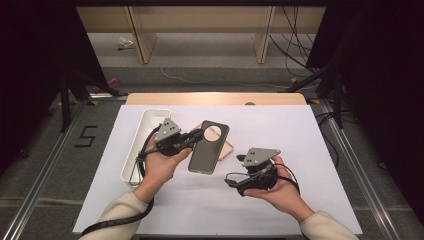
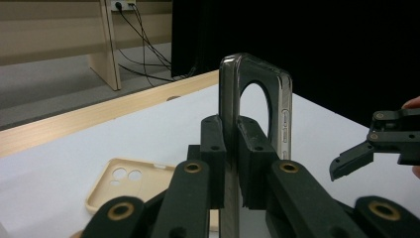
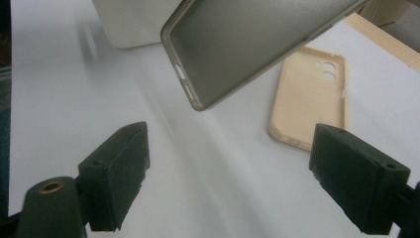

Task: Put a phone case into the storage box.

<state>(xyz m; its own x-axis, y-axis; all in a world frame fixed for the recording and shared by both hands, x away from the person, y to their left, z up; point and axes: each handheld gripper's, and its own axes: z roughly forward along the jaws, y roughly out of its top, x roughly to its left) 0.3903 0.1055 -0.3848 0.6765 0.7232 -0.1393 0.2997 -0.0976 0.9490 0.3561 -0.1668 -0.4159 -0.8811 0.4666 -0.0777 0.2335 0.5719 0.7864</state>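
A white tabletop (image 1: 300, 200) is seen from above, with 2 hand-held tools over it. The left tool (image 1: 196, 138) is pinched on a grey phone case (image 1: 209, 147), gripped at its long edge beside the round camera cutout. The grey case is held clear of the tabletop; in the high view it looks nearly flat, its cutout end farthest from the person. In the left gripper view the case (image 2: 255, 114) is seen edge-on, standing upright between the pressed jaws.

A beige case (image 3: 311, 101) lies flat on the tabletop just beyond and under the grey case, partly covered by it in the high view. A white tray (image 1: 145, 125) sits to the left of the grey case, behind the left hand (image 1: 161, 165).

The right tool (image 1: 239, 184) is held in the right hand (image 1: 280, 192), to the right of the grey case and nearer the person, apart from it. Its jaws are spread wide, with nothing between them. In the right gripper view the hollow inside of the grey case (image 3: 247, 39) is seen above the 2 spread jaws, untouched by them.
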